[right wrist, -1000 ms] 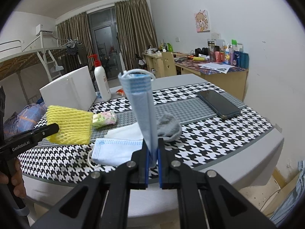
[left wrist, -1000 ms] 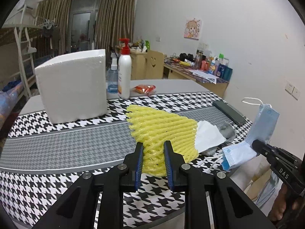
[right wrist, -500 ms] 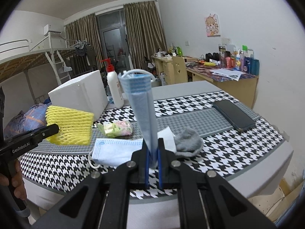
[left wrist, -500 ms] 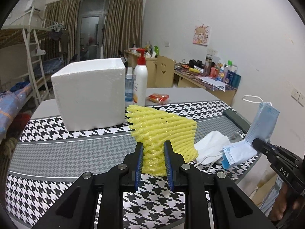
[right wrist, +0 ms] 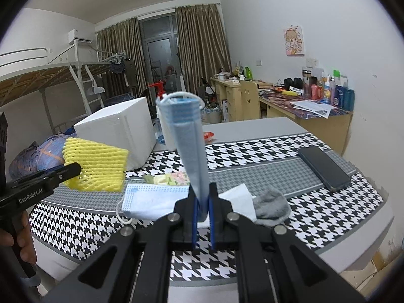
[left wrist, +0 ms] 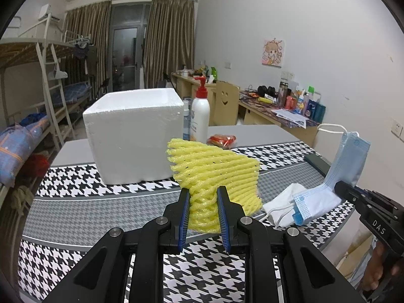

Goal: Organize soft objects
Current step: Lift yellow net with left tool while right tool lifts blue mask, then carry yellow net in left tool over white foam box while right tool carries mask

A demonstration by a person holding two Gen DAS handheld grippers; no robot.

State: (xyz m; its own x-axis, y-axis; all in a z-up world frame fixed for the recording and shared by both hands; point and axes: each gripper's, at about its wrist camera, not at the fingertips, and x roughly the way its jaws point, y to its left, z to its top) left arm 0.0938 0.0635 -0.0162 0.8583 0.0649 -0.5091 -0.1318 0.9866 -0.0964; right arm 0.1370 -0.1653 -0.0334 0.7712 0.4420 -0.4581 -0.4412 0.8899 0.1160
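Left tongs (left wrist: pixel 203 202) clenched on crumpled yellow foam net (left wrist: pixel 214 174), raised above desk (left wrist: pixel 75 209) middle. Right tongs (right wrist: pixel 202 202) pinching folded blue mask (right wrist: pixel 186 139) upright, over second mask (right wrist: pixel 151 199) near front edge.

Left wrist view, close behind its own tool (left wrist: pixel 203 197), angled down across the bench (left wrist: pixel 75 207), right wrist view likewise from further right over its tool (right wrist: pixel 202 197), both facing the curtained far wall, sharing the white foam box (left wrist: pixel 133 136)
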